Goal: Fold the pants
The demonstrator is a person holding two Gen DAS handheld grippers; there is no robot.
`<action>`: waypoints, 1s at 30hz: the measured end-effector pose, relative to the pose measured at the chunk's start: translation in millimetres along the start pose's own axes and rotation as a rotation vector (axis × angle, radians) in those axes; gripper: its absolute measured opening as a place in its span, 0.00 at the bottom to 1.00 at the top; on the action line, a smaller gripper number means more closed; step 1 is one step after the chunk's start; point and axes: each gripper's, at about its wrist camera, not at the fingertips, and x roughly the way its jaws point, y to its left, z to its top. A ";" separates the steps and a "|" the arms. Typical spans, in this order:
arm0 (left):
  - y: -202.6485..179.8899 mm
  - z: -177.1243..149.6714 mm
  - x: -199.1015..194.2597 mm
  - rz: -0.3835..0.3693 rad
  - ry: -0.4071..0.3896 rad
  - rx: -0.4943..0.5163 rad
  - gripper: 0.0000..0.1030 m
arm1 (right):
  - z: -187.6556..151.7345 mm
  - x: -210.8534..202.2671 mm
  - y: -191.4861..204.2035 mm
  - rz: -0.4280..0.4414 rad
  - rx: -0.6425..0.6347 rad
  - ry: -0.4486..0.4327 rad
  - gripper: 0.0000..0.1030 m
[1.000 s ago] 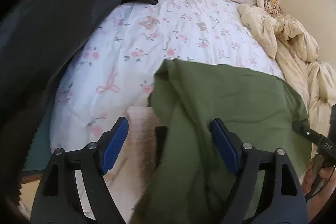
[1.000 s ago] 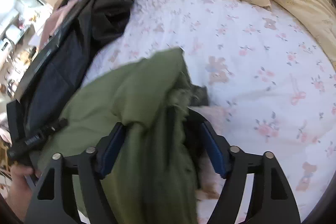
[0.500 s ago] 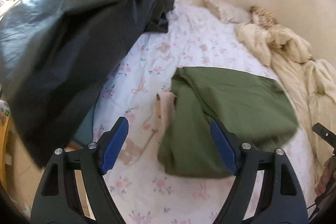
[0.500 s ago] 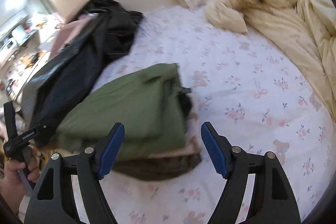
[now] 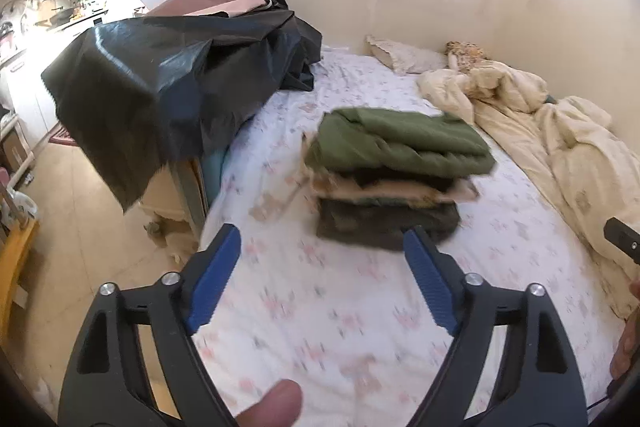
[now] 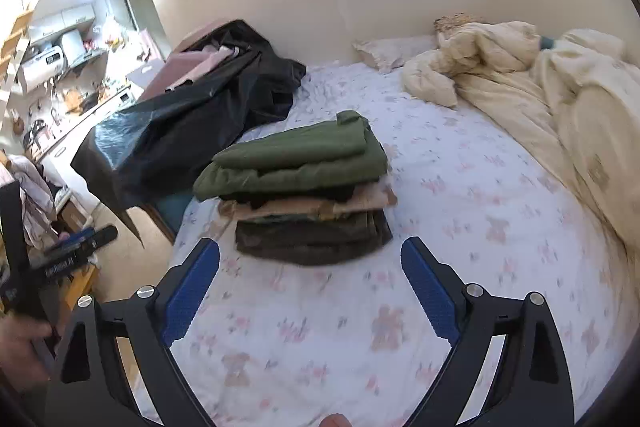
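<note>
Left gripper [image 5: 322,253] and right gripper [image 6: 310,267] both stand spread, jaws just opened wider, nothing between them. Beyond them, folded green pants [image 6: 296,157] top a stack [image 5: 384,203] on the bed [image 6: 460,211]. Cream duvet [image 6: 560,99] lies farther back.

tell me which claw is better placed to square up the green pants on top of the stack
Marginally the right. Both claws, left and right, are open, empty and clear of the green pants. The right wrist view faces the stack's front almost centred; in the left view it sits off toward the right finger.

green pants [image 6: 296,159]: matt cloth | black sheet [image 5: 168,75]: glossy plastic | bedsheet [image 6: 460,187]: printed cloth
</note>
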 end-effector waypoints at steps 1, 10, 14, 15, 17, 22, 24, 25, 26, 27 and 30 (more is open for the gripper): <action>-3.2 -13.1 -12.4 0.001 -0.008 0.000 0.86 | -9.4 -8.3 2.6 -0.011 -0.001 -0.004 0.91; -26.6 -93.0 -77.8 0.046 -0.094 0.099 1.00 | -95.2 -73.6 38.7 -0.089 -0.066 -0.079 0.98; -28.5 -114.6 -89.5 0.077 -0.111 0.107 1.00 | -133.0 -78.9 53.7 -0.107 -0.097 -0.098 1.00; -27.4 -120.1 -91.4 0.076 -0.109 0.096 1.00 | -139.1 -78.5 54.8 -0.101 -0.091 -0.099 1.00; -24.7 -127.4 -90.5 0.060 -0.081 0.066 1.00 | -150.2 -74.6 57.8 -0.097 -0.081 -0.072 1.00; -33.0 -142.6 -82.2 0.089 -0.048 0.082 1.00 | -161.2 -73.4 63.9 -0.091 -0.077 -0.091 1.00; -37.6 -146.9 -80.4 0.084 -0.043 0.104 1.00 | -161.4 -70.2 61.4 -0.106 -0.066 -0.095 1.00; -39.0 -146.9 -80.4 0.080 -0.049 0.109 1.00 | -161.4 -68.0 59.5 -0.109 -0.059 -0.093 1.00; -38.9 -146.6 -80.9 0.078 -0.056 0.108 1.00 | -160.8 -64.7 56.8 -0.107 -0.050 -0.083 1.00; -38.6 -145.6 -80.7 0.077 -0.062 0.103 1.00 | -160.5 -62.3 54.3 -0.110 -0.042 -0.078 1.00; -38.9 -142.3 -76.4 0.088 -0.062 0.083 1.00 | -162.2 -57.2 48.7 -0.128 -0.033 -0.071 1.00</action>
